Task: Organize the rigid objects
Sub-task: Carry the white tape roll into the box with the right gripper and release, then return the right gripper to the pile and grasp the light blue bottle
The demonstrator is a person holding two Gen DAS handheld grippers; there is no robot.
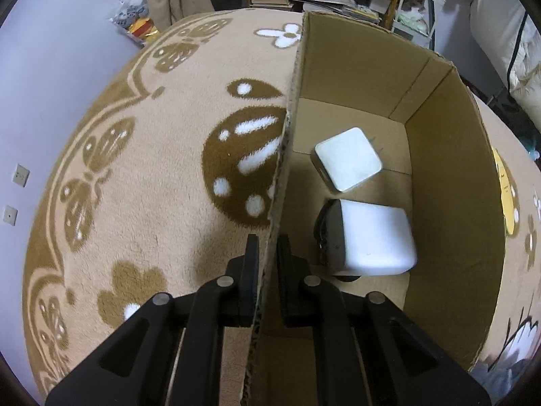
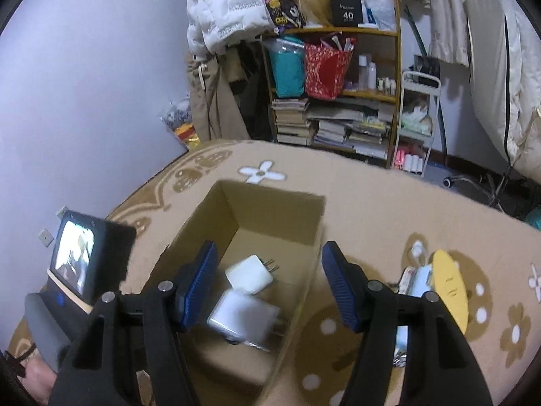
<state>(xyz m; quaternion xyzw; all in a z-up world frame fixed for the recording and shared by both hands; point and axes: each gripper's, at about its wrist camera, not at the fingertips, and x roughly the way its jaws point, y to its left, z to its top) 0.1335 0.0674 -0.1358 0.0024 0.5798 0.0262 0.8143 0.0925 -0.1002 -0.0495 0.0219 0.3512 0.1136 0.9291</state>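
The cardboard box (image 2: 280,216) sits on the patterned rug (image 1: 152,186) and already holds two white plug-in chargers: the far charger (image 2: 249,273) lies flat with its prongs aimed toward the box's far right corner, and the near charger (image 2: 241,314), slightly blurred, rests just in front of it, close enough that the two may touch, its longer side running roughly along the length of the box. In the left wrist view the near one shows a dark end facing the box's left wall. The box's long axis runs away from the cameras, open side up. The left gripper (image 1: 268,257) is clamped on the left wall of the box, one finger inside and one outside, steadying it. The right gripper (image 2: 268,287) hangs above the open box with its blue-padded jaws spread wide and nothing between them; the near charger lies below the gap. To the right on the rug, beside the box, a small pile of loose items (image 2: 419,279) and a yellow oval piece (image 2: 451,291) wait. The step in hand looks like turning to that pile for the next piece; doing it well probably means keeping the left clamp firm so the box does not slide, and clearing the right wall before swinging across.
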